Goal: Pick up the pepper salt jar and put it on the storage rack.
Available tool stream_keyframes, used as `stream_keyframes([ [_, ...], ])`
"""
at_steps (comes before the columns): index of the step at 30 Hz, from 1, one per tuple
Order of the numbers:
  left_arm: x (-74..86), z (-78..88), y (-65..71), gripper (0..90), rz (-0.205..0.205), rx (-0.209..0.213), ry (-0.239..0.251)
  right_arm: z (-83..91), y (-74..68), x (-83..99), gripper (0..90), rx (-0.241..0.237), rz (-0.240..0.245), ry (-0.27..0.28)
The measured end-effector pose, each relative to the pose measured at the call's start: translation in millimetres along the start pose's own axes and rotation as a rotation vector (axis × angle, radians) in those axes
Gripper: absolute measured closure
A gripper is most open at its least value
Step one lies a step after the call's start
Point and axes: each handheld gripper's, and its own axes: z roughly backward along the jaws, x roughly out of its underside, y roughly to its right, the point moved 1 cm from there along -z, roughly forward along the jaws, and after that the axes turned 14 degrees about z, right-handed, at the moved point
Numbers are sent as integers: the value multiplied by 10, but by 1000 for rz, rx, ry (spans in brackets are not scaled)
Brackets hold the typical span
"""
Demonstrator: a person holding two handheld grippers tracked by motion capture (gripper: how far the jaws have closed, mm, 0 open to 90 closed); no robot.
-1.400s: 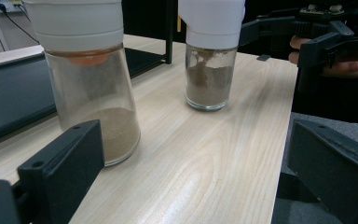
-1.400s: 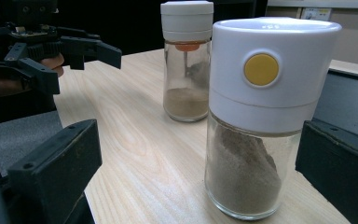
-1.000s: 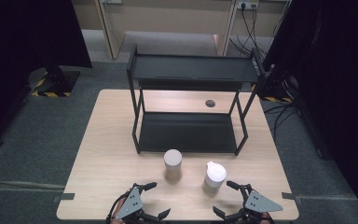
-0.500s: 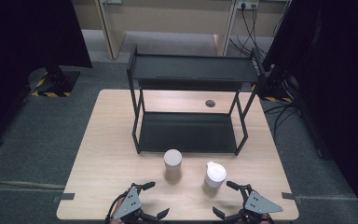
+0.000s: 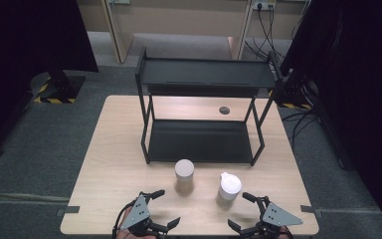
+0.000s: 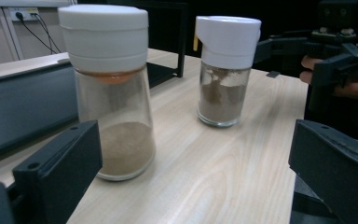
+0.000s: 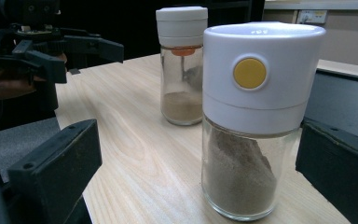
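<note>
At the desk's near edge: nothing has moved.
Left tool [image 5: 160,207]: jaws spread, empty, facing the left jar [image 5: 184,176].
Right tool [image 5: 240,211]: spread, empty, facing the right jar [image 5: 229,187].
Meaning: grasping not yet begun.

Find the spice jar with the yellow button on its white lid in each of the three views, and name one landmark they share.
High view: jar with the yellow button, lower right of centre, before the right gripper.
Left gripper view: upper centre-right, the farther jar.
Right gripper view: near, right of centre.
Shared landmark: the other jar beside it.
</note>
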Motion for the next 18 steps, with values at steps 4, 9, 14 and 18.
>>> stream_keyframes([
  [4,-28,-36,-27,23,-3,-8,-2,0,-6,-6,8,-1,4,0],
  [9,-76,-76,-73,23,-1,-19,3,2,-3,-3,7,1,-2,1],
  [14,-121,-108,-126,23,7,-32,12,4,-4,-5,8,0,-1,2],
  [18,-152,-135,-151,23,4,-36,7,2,-5,-2,8,2,-4,2],
])
